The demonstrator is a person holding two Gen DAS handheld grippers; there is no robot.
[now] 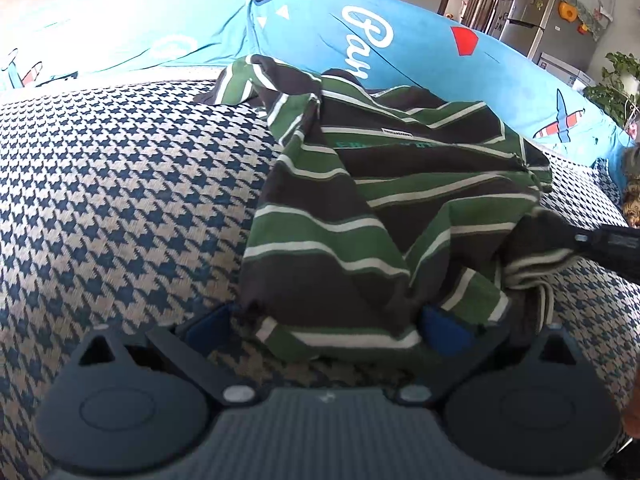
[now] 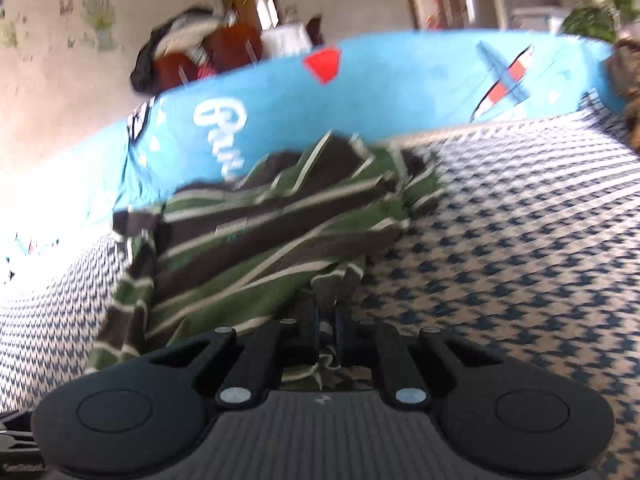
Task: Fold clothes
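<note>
cover: woven houndstooth fabric [image 1: 120, 184], navy on beige, coarse weave, lies flat under everything
left gripper [image 1: 324, 328]: jaws spread wide, blue pads, shirt hem draped loosely between them; pads not pressing on it
shirt: striped knit shirt [image 1: 380, 200], green and dark brown bands with thin white lines, soft, crumpled into ridges, lying on the cover just in front of the backrest
backrest: smooth turquoise cloth [image 1: 420, 48], curved, printed with white script, a red shape and planes
right gripper [image 2: 326, 320]: black fingers nearly together, pinching a bunched fold at the shirt's near edge; its view is blurred
</note>
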